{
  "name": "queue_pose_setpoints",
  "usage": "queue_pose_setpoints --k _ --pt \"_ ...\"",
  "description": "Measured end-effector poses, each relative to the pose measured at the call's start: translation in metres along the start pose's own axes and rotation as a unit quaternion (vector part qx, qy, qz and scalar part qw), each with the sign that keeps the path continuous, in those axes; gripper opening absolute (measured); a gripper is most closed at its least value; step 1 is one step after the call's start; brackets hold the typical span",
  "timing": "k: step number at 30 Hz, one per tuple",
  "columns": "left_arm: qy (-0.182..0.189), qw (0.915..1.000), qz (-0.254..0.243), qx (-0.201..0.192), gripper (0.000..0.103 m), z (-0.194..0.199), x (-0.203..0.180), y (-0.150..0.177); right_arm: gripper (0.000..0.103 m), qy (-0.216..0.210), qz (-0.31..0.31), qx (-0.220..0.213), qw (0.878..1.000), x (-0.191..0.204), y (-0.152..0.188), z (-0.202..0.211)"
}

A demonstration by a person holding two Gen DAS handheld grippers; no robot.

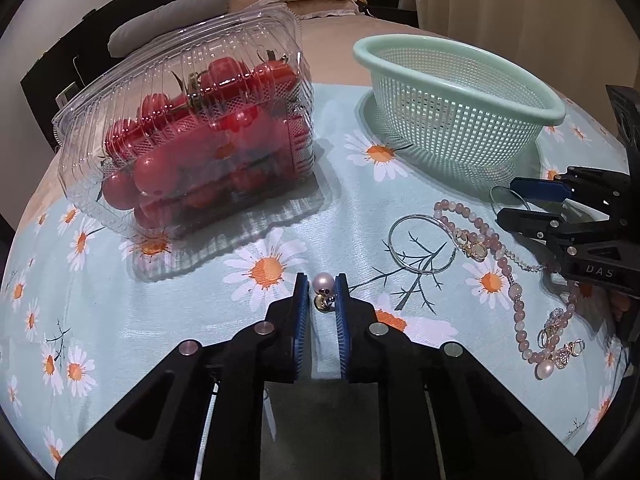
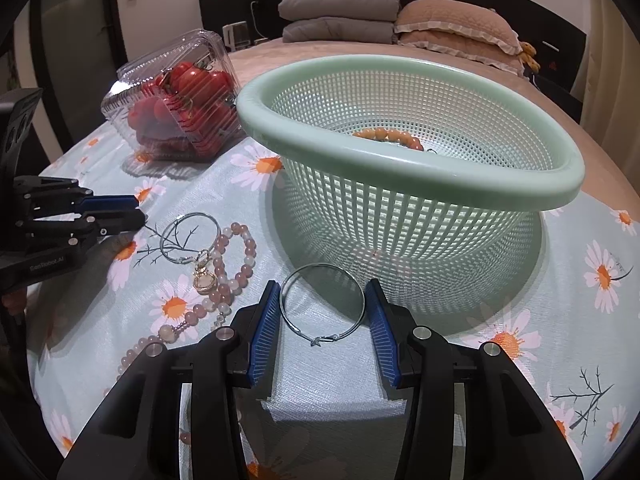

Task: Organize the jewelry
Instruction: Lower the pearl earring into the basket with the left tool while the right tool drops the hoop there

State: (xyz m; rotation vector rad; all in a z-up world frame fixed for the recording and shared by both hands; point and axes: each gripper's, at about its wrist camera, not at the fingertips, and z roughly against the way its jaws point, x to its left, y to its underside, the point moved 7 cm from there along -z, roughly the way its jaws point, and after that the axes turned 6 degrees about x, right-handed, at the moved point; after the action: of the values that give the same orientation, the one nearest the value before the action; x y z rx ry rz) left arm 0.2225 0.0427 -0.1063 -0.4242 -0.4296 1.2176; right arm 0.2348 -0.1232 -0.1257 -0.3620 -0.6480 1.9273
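The left tool (image 1: 322, 292) was clenched on one pearl earring (image 1: 323, 286), its round pale bead and small gold fitting pinched between the two ribbed blue pads just above the table (image 1: 200, 320). The right tool (image 2: 322, 308) stood released, its two blue pads spread on either side of one thin silver hoop earring (image 2: 322, 306) that lay flat on the cloth, apart from both pads as far as the view showed.

A second silver hoop (image 2: 190, 238) lay nearer the left tool, touching one long strand of pink and white round beads (image 2: 236, 256) that looped beside it. A gold-rimmed oval pendant (image 2: 205, 278) rested against that strand. In the left wrist view the strand trailed toward the table's near edge, where a small cluster of gold pieces (image 1: 560, 340) and one more loose pearl (image 1: 545, 369) lay; the pieces there were too tangled to count.

One pale green plastic colander (image 2: 400, 176), round with a thick smooth rim and a square-mesh wall, sat just beyond the right tool. Inside it lay one string of orange beads (image 2: 390, 136), partly hidden by the rim.

One clear ribbed plastic clamshell box (image 1: 188, 120), closed, held many glossy red tomatoes (image 1: 156, 168). The cloth was light blue with white-and-orange daisies.
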Motion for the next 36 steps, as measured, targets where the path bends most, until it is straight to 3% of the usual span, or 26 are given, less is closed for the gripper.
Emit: queue_pose_setpoints --k 9,11,19,27,36 --pt "0.021 0.9997 0.000 -0.014 0.012 0.029 -0.003 0.013 0.041 -0.012 -0.002 -0.006 1.000 0.000 0.001 0.006" --pt "0.007 0.9999 -0.005 -0.012 0.012 0.033 -0.004 0.013 0.041 -0.018 -0.002 -0.006 1.000 0.002 0.002 0.009" --pt "0.016 0.9997 -0.011 -0.014 0.012 0.048 -0.017 0.009 0.041 -0.027 0.005 -0.024 0.999 0.007 0.000 0.031" --pt "0.028 0.9987 -0.036 -0.025 0.012 0.059 -0.033 -0.012 0.041 -0.004 0.010 -0.054 0.998 0.000 -0.006 0.067" --pt "0.032 0.9956 -0.061 -0.064 0.012 0.082 -0.047 -0.053 0.041 0.030 -0.008 -0.103 0.994 -0.032 -0.022 0.106"
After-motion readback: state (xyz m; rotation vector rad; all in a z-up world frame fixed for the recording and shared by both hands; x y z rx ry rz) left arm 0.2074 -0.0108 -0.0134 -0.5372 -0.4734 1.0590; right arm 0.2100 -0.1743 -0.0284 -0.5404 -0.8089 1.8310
